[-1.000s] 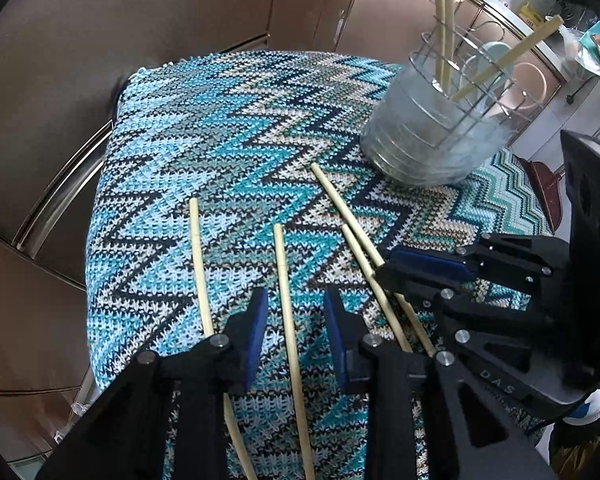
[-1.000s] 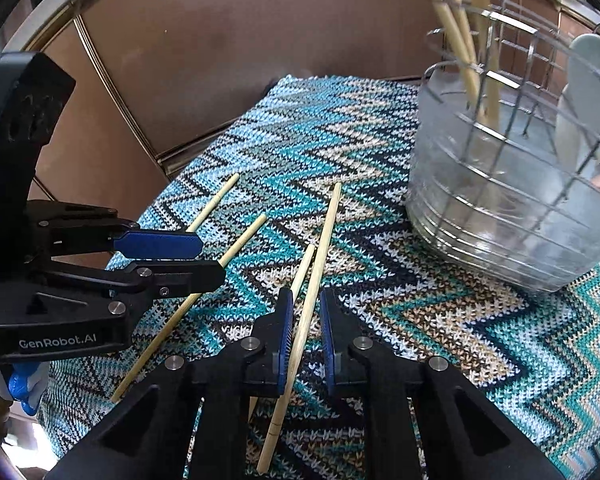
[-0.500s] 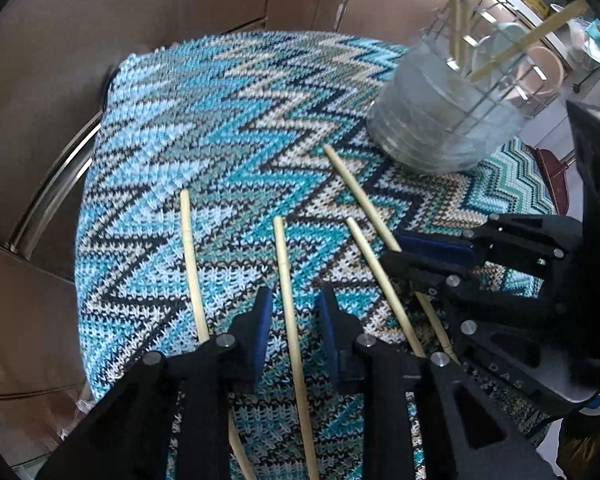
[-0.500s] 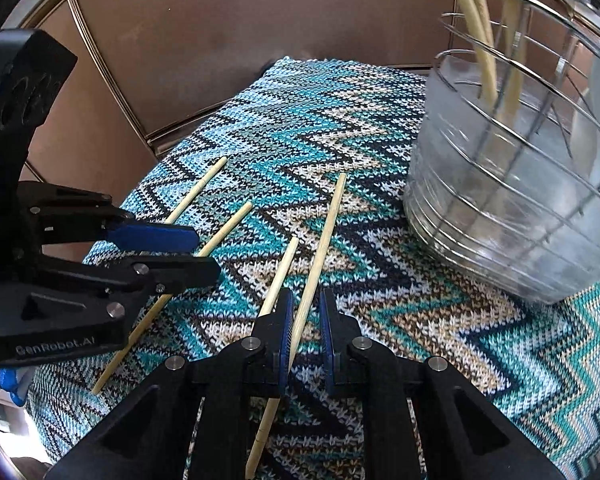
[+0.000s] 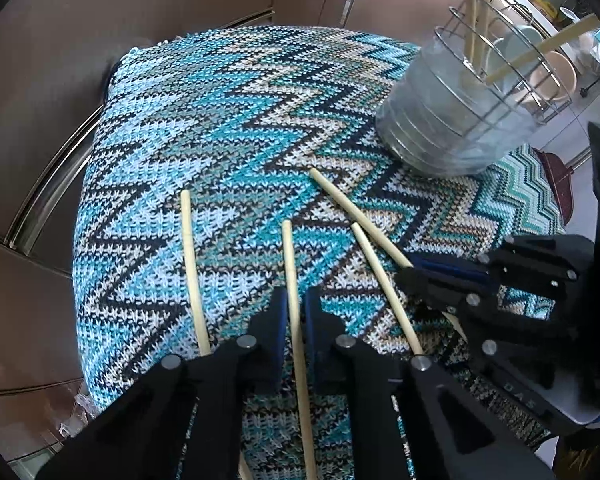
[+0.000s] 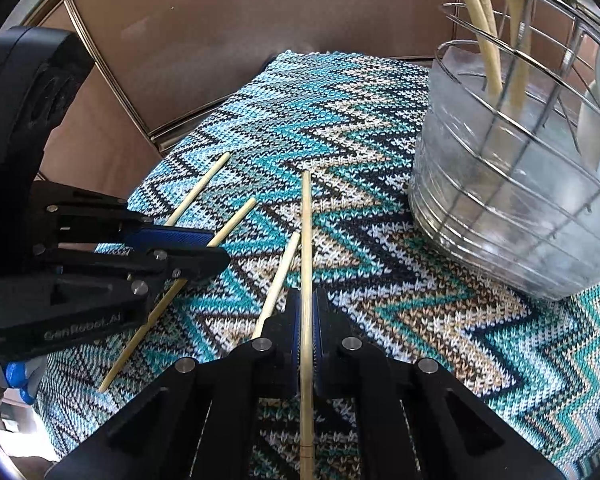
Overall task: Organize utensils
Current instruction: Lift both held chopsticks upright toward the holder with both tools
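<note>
Several pale wooden chopsticks lie on a blue zigzag knitted mat (image 5: 220, 120). My left gripper (image 5: 296, 300) is closing its jaws on one chopstick (image 5: 288, 256), and the blue pads touch both its sides. My right gripper (image 6: 307, 300) is closing the same way on a longer chopstick (image 6: 307, 220). Two loose chopsticks (image 5: 190, 260) (image 5: 376, 268) rest beside them. Each gripper shows in the other's view, right gripper (image 5: 406, 274) and left gripper (image 6: 218, 246). A wire holder with a clear liner (image 5: 452, 120) (image 6: 500, 208) stands at the far right with chopsticks (image 5: 474, 8) upright in it.
Brown cabinet panels with a metal rail (image 5: 52, 176) run close along the mat's left and far edges. A dish rack with plates (image 5: 552, 68) stands behind the holder. The two grippers are close side by side over the mat's near part.
Both grippers' jaws have narrowed onto the chopsticks that lay between them, the left one by more. Both have crept slightly forward along their chopsticks.
</note>
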### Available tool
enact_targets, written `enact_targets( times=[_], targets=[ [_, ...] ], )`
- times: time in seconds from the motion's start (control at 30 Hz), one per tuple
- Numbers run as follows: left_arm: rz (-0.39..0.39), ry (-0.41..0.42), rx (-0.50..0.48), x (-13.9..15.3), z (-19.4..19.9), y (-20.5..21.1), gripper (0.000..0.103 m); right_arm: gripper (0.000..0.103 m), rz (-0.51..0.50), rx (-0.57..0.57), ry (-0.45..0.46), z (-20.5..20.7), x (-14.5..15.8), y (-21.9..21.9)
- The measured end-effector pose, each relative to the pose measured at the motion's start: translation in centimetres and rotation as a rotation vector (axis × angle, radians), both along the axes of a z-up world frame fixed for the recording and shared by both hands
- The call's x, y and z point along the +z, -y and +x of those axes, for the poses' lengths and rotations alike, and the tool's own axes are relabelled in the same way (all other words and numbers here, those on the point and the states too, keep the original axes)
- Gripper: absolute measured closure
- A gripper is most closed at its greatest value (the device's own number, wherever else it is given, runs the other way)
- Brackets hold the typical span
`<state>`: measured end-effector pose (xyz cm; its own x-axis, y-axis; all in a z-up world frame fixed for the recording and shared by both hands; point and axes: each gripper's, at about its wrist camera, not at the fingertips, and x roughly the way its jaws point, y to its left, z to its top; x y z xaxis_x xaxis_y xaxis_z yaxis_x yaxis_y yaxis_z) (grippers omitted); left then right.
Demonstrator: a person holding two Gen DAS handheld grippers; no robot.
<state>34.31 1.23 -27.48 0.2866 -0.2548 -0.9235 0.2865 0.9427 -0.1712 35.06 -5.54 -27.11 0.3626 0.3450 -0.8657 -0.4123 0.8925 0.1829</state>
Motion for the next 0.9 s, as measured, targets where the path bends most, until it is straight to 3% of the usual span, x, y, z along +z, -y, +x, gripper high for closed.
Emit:
enact_targets(
  times=[0.4, 0.9],
  targets=[
    [-0.046, 0.068, 0.050, 2.1, -1.7, -1.1, 0.098, 0.098, 0.058, -0.026, 0.053, -3.8, 2.1, 1.9],
    [-0.180, 0.210, 0.074, 9.0, -7.8, -1.5, 0.098, 0.097, 0.175, -0.061, 0.231, -11.0, 8.3, 4.1]
  ],
)
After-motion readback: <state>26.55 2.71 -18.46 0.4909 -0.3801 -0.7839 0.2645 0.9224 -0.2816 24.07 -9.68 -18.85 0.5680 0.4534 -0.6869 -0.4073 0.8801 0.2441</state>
